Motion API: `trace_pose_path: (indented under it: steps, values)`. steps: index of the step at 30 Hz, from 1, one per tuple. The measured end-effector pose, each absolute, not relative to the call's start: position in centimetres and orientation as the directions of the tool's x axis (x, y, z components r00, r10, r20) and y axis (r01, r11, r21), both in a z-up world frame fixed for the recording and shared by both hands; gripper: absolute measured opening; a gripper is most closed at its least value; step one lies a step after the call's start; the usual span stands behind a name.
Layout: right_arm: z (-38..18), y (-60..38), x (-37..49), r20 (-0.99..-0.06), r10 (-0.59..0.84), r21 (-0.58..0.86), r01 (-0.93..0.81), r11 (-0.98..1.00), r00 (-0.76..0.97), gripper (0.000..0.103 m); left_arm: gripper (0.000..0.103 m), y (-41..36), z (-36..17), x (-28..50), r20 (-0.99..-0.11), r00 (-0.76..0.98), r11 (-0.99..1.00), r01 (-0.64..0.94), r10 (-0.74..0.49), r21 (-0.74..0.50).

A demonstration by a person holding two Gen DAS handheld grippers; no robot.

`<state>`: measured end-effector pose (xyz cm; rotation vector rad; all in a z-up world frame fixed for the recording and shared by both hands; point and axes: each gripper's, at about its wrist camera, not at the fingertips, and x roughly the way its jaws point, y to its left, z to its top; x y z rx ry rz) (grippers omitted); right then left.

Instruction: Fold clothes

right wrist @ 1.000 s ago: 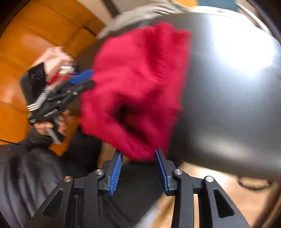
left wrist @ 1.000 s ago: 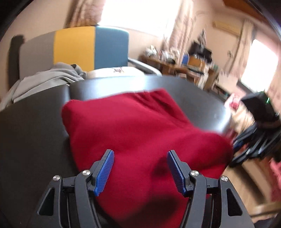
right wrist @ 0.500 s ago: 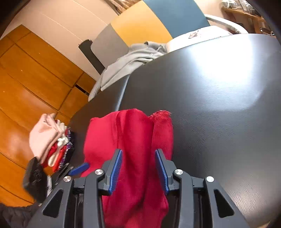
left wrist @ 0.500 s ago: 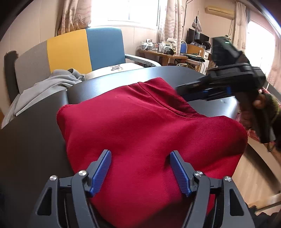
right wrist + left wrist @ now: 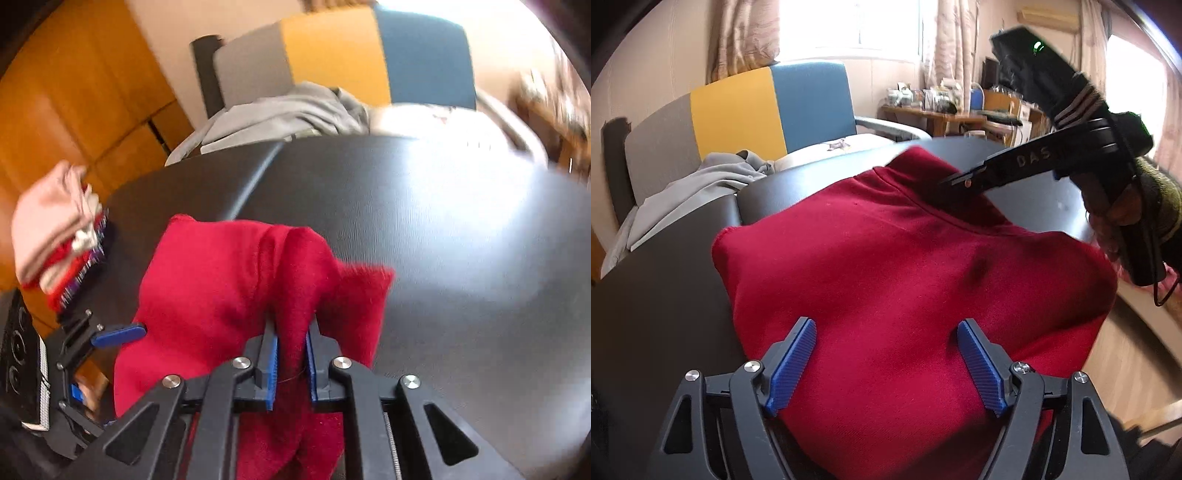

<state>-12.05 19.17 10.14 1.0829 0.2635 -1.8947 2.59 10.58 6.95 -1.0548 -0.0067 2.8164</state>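
The right gripper [image 5: 290, 363] is nipped tight on a raised ridge of the red garment [image 5: 221, 288]; the left gripper [image 5: 886, 365] gapes wide over the cloth, holding nothing. In the left view the right gripper [image 5: 955, 181] bites at 1 o'clock, near the far seam. The garment lies bunched on the near part of the black table [image 5: 461, 258], spilling over its edge. It looks a soft, thick knit (fleece, perhaps): light, limp, sagging wherever unsupported, so corners and seams are the sound holds. The table seems smooth and the cloth should slide on it. Beyond, at 11 o'clock, a grey garment [image 5: 698, 184] lies by a yellow-and-blue chair [image 5: 768, 107]; windows and a cluttered desk [image 5: 945, 110] stand behind.
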Motion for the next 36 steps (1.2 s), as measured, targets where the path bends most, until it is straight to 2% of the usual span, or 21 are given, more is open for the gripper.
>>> trace_pose_path:
  steps: [4,7,9,14,16,19,22,23,26,29,32,34,36]
  values:
    - [14.6,20.3,-11.0,-0.707,-0.633,0.153,0.806,-0.572,-0.316,0.010,0.082,10.3,9.0,4.6,-0.571,-0.797,-0.980,-0.160,0.197,-0.115]
    - [10.8,21.8,-13.2,-0.750,-0.571,0.185,0.724,-0.665,-0.333,0.010,0.085,11.7,9.4,5.1,-0.552,-0.795,-0.967,-0.237,0.250,-0.097]
    - [7.4,23.1,-15.1,-0.786,-0.528,0.224,0.648,-0.728,-0.322,0.010,0.085,12.9,9.0,4.8,-0.573,-0.768,-0.953,-0.292,0.286,-0.085]
    - [5.2,24.7,-16.4,-0.753,-0.591,0.323,0.619,-0.715,-0.289,0.011,0.085,15.5,7.0,2.8,-0.645,-0.689,-0.925,-0.370,0.332,-0.080]
    - [4.4,25.4,-16.9,-0.738,-0.616,0.362,0.608,-0.707,-0.276,0.013,0.084,16.4,5.5,2.0,-0.708,-0.635,-0.915,-0.401,0.311,-0.043]
    - [3.1,26.3,-17.7,-0.712,-0.653,0.420,0.589,-0.691,-0.259,0.016,0.083,18.3,3.6,3.3,-0.745,-0.619,-0.880,-0.466,0.247,0.095]
    - [2.4,27.0,-18.1,-0.690,-0.681,0.457,0.580,-0.674,-0.248,0.017,0.083,18.4,2.7,4.6,-0.765,-0.605,-0.862,-0.488,0.222,0.136]
    - [2.5,27.1,-18.0,-0.688,-0.683,0.460,0.580,-0.673,-0.247,0.018,0.083,18.2,3.2,4.8,-0.762,-0.603,-0.867,-0.484,0.235,0.116]
    - [3.4,27.2,-17.6,-0.692,-0.676,0.451,0.579,-0.679,-0.253,0.022,0.074,17.3,4.7,5.2,-0.752,-0.599,-0.882,-0.468,0.277,0.048]
    - [6.6,27.8,-16.1,-0.700,-0.635,0.343,0.627,-0.700,-0.326,0.024,0.074,15.2,7.0,5.2,-0.708,-0.609,-0.902,-0.422,0.357,-0.092]
    - [10.4,28.3,-13.6,-0.661,-0.660,0.272,0.705,-0.655,-0.358,0.026,0.074,13.3,8.1,4.5,-0.669,-0.632,-0.912,-0.361,0.391,-0.192]
    - [12.4,27.8,-10.9,-0.649,-0.687,0.222,0.783,-0.581,-0.326,0.026,0.074,12.6,8.2,3.9,-0.663,-0.645,-0.921,-0.326,0.381,-0.212]
    - [12.7,26.8,-8.6,-0.677,-0.679,0.172,0.837,-0.520,-0.283,0.026,0.074,12.3,7.9,3.8,-0.667,-0.645,-0.926,-0.302,0.374,-0.227]
